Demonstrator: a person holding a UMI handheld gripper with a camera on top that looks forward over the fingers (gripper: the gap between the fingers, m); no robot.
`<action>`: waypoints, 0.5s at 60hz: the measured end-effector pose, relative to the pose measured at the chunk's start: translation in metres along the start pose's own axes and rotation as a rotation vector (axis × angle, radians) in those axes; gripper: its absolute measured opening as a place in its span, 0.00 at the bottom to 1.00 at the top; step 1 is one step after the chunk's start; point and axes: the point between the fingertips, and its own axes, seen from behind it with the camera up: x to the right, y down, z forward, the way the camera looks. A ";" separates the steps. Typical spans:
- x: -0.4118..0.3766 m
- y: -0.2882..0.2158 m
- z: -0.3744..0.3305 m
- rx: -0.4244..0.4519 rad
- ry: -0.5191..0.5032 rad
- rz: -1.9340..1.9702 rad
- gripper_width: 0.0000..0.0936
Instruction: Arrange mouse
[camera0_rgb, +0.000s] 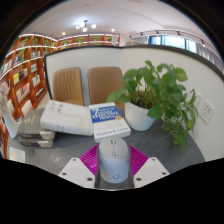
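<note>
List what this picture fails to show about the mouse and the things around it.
- Mouse, gripper view: its near end and underside are cut off between the fingers; pad contact cannot be judged.
- Blue book: cover text too small.
- Plant pot: partly hidden by leaves.
- Left stack: contents unclear.

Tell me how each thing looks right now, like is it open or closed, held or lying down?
mouse: upright between the fingers, which look to press its sides
blue book: closed, lying flat on the table
white box: closed, lying flat
potted plant: upright in a white pot
two chairs: empty, pushed up to the table
</note>
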 end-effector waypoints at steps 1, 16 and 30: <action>-0.007 -0.010 -0.010 0.020 0.007 0.004 0.41; -0.175 -0.126 -0.147 0.254 -0.028 -0.007 0.41; -0.366 -0.080 -0.171 0.214 -0.216 -0.039 0.41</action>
